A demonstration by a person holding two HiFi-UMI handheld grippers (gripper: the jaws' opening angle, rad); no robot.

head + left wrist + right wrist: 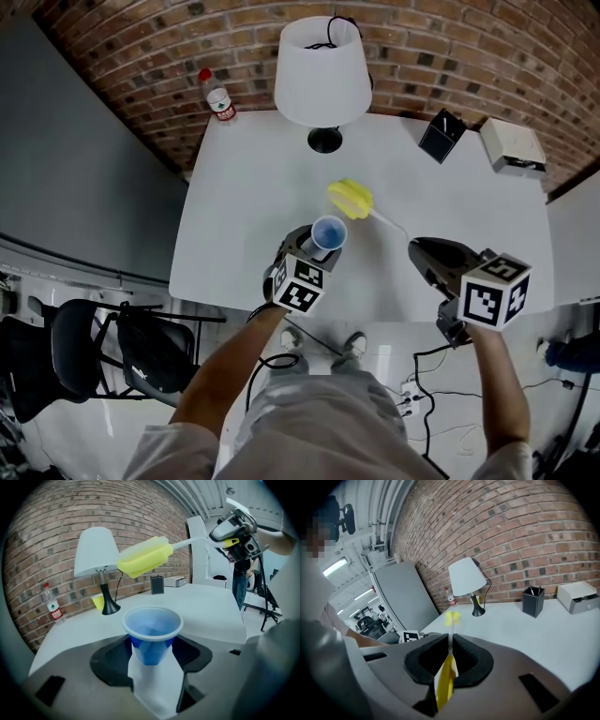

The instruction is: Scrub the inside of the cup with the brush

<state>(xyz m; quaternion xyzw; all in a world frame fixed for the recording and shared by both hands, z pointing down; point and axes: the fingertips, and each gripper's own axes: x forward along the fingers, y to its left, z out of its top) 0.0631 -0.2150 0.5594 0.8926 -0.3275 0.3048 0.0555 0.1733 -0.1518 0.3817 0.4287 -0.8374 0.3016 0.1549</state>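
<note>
Your left gripper (153,656) clamps one blue cup (152,630), held over the table (244,206). Your right gripper (449,660) pinches one yellow brush (150,555), head just outside the rim. One lamp (322,70). One bottle (218,97), red label unreadable.

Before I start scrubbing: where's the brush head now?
Head view: the yellow brush head hovers beyond the blue cup, toward the lamp, not inside it. The left gripper holds the cup, the right gripper the brush handle.

Shows smooth blue plastic in the cup (152,630), spongy matt yellow foam on the brush (143,559), rough brick wall (56,522), matt white table (206,606).
</note>
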